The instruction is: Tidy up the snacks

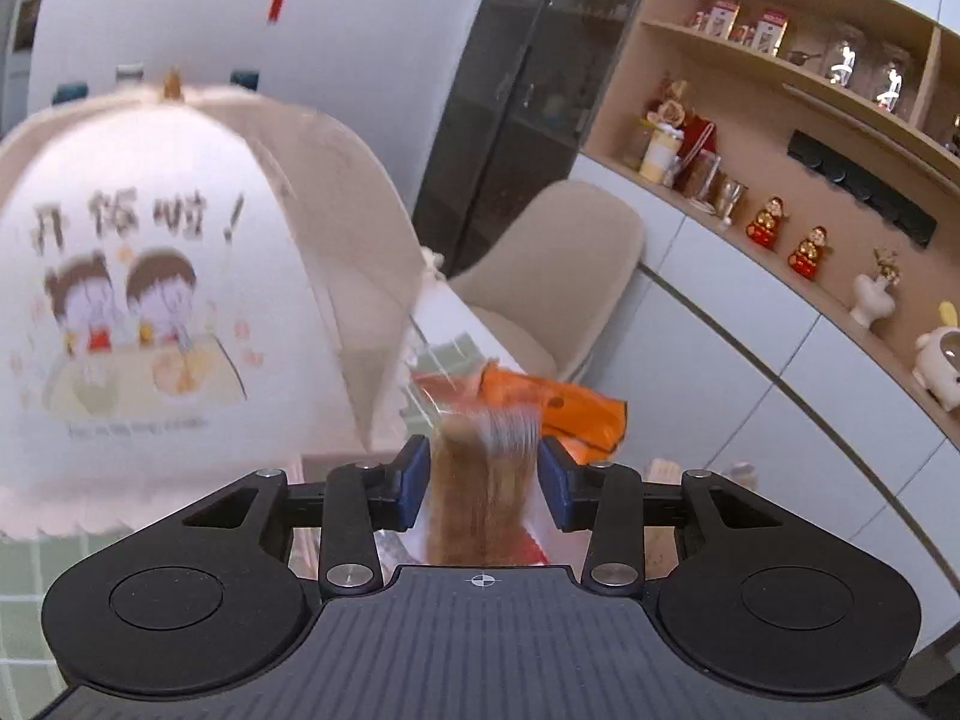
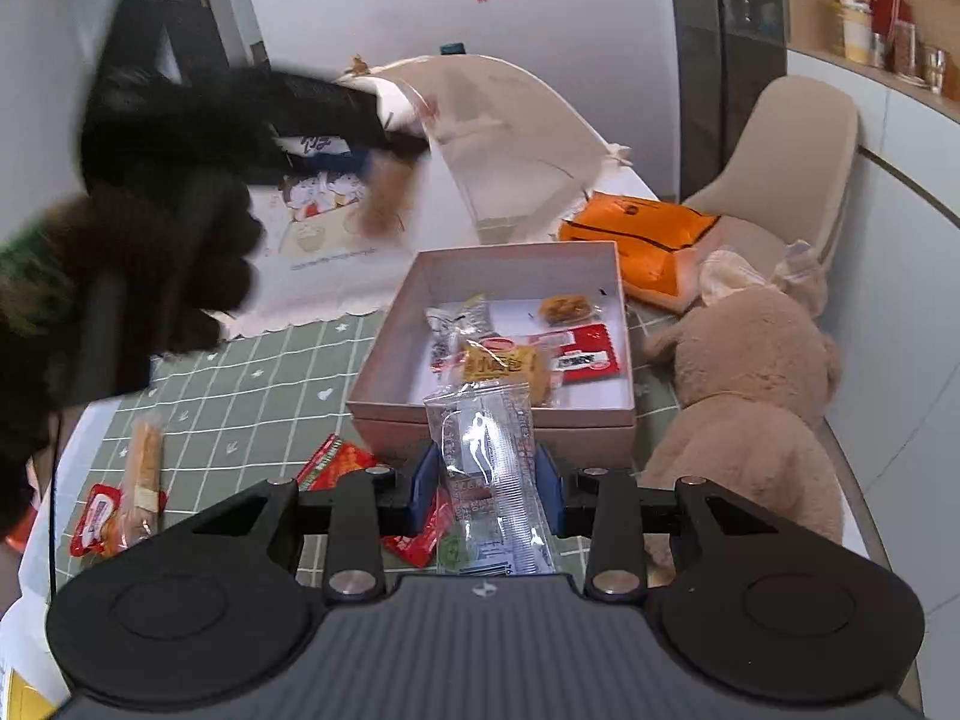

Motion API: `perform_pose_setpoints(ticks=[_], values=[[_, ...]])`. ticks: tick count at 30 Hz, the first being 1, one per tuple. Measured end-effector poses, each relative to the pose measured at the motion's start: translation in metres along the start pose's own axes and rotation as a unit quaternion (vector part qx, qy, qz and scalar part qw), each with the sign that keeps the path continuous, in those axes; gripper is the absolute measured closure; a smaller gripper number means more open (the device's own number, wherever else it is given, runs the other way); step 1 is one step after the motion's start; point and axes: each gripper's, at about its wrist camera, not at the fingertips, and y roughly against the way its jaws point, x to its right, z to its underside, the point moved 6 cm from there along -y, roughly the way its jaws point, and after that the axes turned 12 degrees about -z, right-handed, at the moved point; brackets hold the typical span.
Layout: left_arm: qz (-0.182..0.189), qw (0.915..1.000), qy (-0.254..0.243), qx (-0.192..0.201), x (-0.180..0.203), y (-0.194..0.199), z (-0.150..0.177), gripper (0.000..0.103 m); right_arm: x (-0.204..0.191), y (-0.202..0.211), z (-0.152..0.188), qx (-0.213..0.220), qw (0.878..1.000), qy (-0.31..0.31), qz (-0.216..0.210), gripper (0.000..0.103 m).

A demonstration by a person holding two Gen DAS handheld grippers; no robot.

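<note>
Pink box (image 2: 384, 387) holds several snacks already, both hand-held grippers, left (image 1: 485, 471) and right (image 2: 489, 483), grip packets, three left beside it.

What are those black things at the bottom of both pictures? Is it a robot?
No robot. A person holds a black two-finger grabber in each hand, and each grabber has a camera looking forward along its fingers. One picture comes from the left grabber, the other from the right grabber.

The left one has a blurry brown snack between its fingers. The right one pinches a clear packet. In the right picture you also see the person's gloved hand lifting the left grabber.

On the green checked tablecloth stand a pink box with snacks inside, a teddy, an orange bag, a food cover and loose snacks.
</note>
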Motion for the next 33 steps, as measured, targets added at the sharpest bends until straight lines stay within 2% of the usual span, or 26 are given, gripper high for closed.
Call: perform_pose_setpoints(ticks=[3,5,8,10,11,12,13,14,16,17,19,22,24,26,27,28,30,33], values=[[0.024,0.9992,0.03,0.01,-0.01,0.014,0.013,0.06,0.005,-0.005,-0.002,-0.006,1.0,0.005,0.005,0.068],[0.021,0.9989,0.041,0.008,-0.021,0.027,0.023,0.06,0.009,-0.01,-0.012,0.001,1.0,0.001,0.006,0.068],[0.004,0.9973,0.073,0.009,-0.046,0.046,0.054,0.06,0.01,-0.016,-0.049,0.037,0.999,0.0,-0.002,0.068],[-0.02,0.9942,0.106,-0.004,-0.064,0.052,0.082,0.06,0.01,-0.025,-0.088,0.066,0.998,0.011,-0.007,0.068],[-0.03,0.992,0.122,-0.014,-0.076,0.055,0.096,0.06,0.013,-0.036,-0.111,0.075,0.997,0.014,-0.004,0.063],[-0.039,0.9896,0.136,-0.024,-0.087,0.057,0.11,0.06,0.015,-0.046,-0.126,0.072,0.997,0.019,0.0,0.047],[-0.052,0.9872,0.147,-0.034,-0.098,0.062,0.124,0.06,0.017,-0.06,-0.141,0.061,0.998,0.031,0.011,0.04],[-0.071,0.9847,0.153,-0.042,-0.109,0.07,0.139,0.06,0.019,-0.069,-0.148,0.055,0.997,0.042,0.024,0.036],[-0.123,0.9787,0.156,-0.05,-0.137,0.091,0.161,0.06,0.017,-0.083,-0.149,0.037,0.997,0.058,0.04,0.036],[-0.158,0.9726,0.163,-0.048,-0.153,0.104,0.171,0.06,0.013,-0.09,-0.143,0.025,0.997,0.062,0.024,0.036],[-0.217,0.955,0.2,-0.033,-0.188,0.13,0.184,0.06,0.006,-0.102,-0.127,0.003,0.998,0.057,-0.009,0.033],[-0.288,0.9186,0.271,-0.001,-0.24,0.165,0.197,0.06,-0.011,-0.126,-0.089,-0.043,0.997,0.058,-0.04,0.033],[-0.34,0.8899,0.304,0.005,-0.271,0.183,0.206,0.06,-0.024,-0.136,-0.066,-0.067,0.994,0.069,-0.05,0.033],[-0.371,0.8711,0.322,0.002,-0.293,0.191,0.215,0.06,-0.038,-0.14,-0.046,-0.084,0.991,0.082,-0.065,0.033],[-0.382,0.8644,0.327,-0.003,-0.3,0.193,0.219,0.06,-0.045,-0.138,-0.038,-0.089,0.99,0.088,-0.07,0.033],[-0.387,0.861,0.33,-0.009,-0.305,0.192,0.223,0.06,-0.051,-0.137,-0.031,-0.093,0.988,0.093,-0.075,0.033],[-0.383,0.8604,0.335,-0.025,-0.31,0.186,0.231,0.06,-0.058,-0.135,-0.02,-0.098,0.987,0.099,-0.083,0.033],[-0.354,0.8712,0.336,-0.055,-0.302,0.165,0.238,0.058,-0.065,-0.128,-0.007,-0.109,0.985,0.084,-0.103,0.033]])
